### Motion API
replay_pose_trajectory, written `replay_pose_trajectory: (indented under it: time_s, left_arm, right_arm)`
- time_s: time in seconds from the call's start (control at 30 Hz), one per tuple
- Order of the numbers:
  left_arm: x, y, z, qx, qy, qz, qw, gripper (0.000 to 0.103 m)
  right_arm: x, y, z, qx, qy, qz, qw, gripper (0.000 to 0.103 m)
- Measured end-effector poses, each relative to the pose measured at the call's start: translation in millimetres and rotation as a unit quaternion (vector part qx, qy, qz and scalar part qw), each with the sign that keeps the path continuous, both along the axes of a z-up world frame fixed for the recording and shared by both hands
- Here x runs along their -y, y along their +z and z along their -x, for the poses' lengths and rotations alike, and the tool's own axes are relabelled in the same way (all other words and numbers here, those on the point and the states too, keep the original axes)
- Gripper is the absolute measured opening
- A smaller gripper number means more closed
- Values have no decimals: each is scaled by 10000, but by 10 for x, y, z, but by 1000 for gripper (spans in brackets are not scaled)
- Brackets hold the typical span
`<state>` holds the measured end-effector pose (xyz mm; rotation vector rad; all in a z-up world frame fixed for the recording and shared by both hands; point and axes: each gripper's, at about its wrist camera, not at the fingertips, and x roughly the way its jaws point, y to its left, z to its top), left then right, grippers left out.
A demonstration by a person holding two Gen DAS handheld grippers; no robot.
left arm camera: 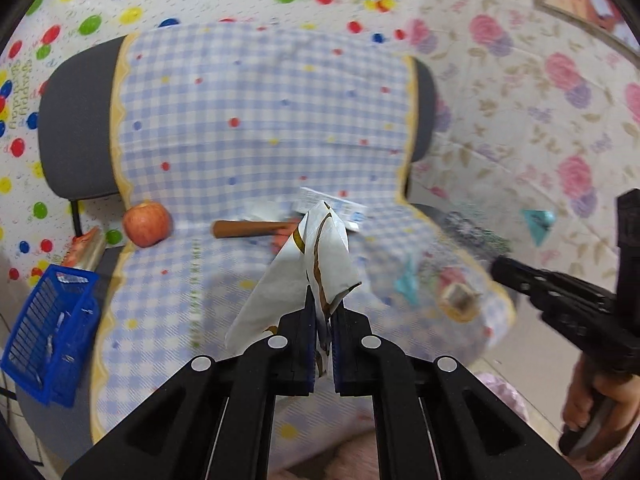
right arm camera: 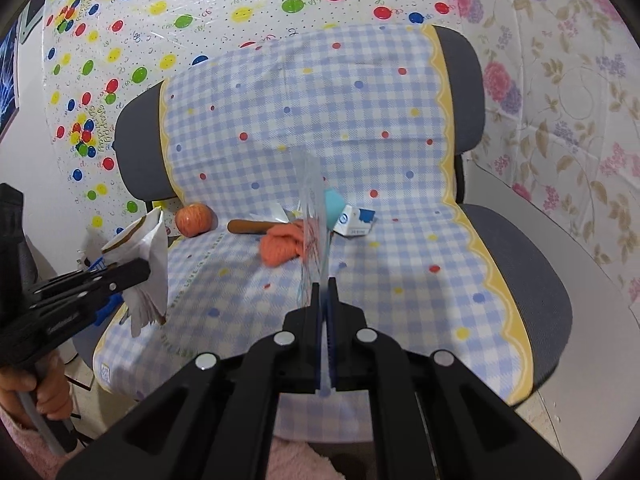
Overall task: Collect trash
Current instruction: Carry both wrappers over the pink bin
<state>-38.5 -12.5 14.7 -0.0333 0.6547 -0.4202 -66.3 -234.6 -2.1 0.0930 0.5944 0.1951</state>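
blurring hides what the right tool (left arm camera: 500, 266) grips.

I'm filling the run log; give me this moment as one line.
left gripper: shut on white paper wrapper | right gripper: shut on clear plastic wrapper | blue basket: beside chair

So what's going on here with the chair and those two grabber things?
A person is clearing trash off a chair draped with a checked cloth. The left gripper is shut on a crumpled white paper wrapper, and the right gripper is shut on a clear plastic wrapper. An apple, a small carton and an orange cloth lie on the seat. A blue basket sits beside the chair.
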Motion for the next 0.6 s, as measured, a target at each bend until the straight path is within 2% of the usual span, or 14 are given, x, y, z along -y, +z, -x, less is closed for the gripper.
replay_pose_trajectory:
  time_s: [0.1, 0.3, 0.6]
  left_arm:
    - [124, 25, 203, 9, -205, 140, 9997, 6]
    - [479, -85, 559, 118, -691, 111, 9975, 6]
    - [948, -309, 900, -152, -1529, 173, 9880, 7]
  right_arm:
    - [54, -26, 174, 17, -91, 46, 9999, 3]
    - [210, -135, 502, -48, -336, 160, 9993, 3]
    - [531, -360, 1055, -267, -860, 343, 9953, 3]
